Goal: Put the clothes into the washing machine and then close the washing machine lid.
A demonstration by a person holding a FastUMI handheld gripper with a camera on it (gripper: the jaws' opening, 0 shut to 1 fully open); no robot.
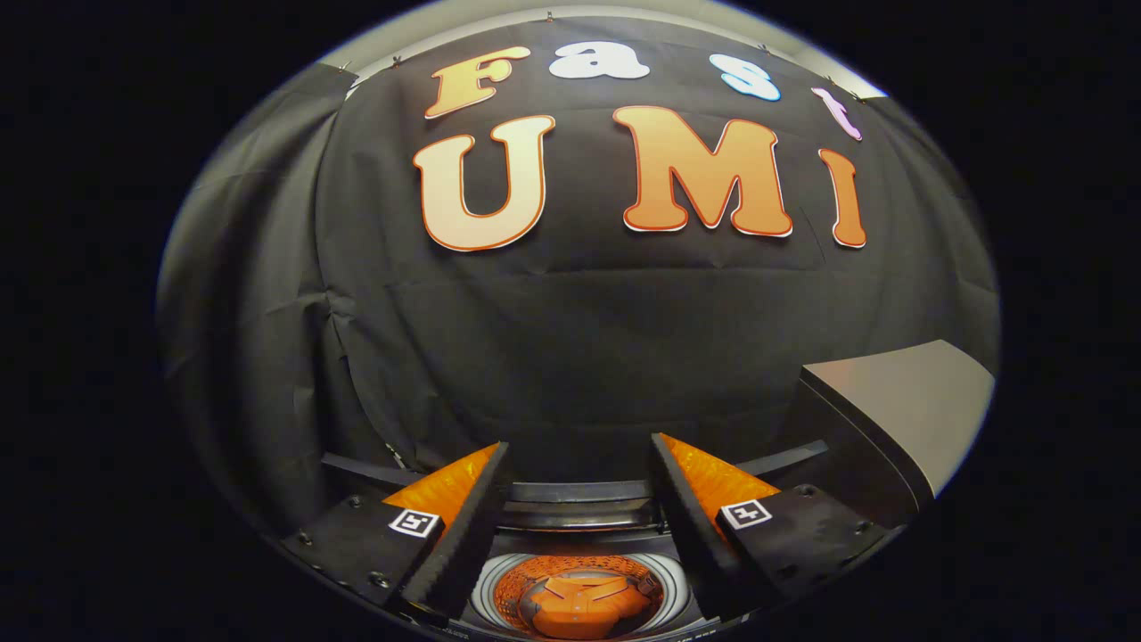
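Overhead, tool [578,464] wide open, empty, above washing machine [579,593]

The booth wall [570,339] was seen to be matt black cloth, creased and slightly wrinkled. The fingers [463,526] of the gripper [578,459], spread apart with nothing between them, were lined with ribbed, rough-looking pads, and their outer shells looked like glossy ridged plastic. Toward six o'clock, the washing machine [584,593] drum was shown as perforated and shiny, ringed by smooth pale plastic. At four o'clock, the raised lid [900,401] appeared smooth and satin-finished.
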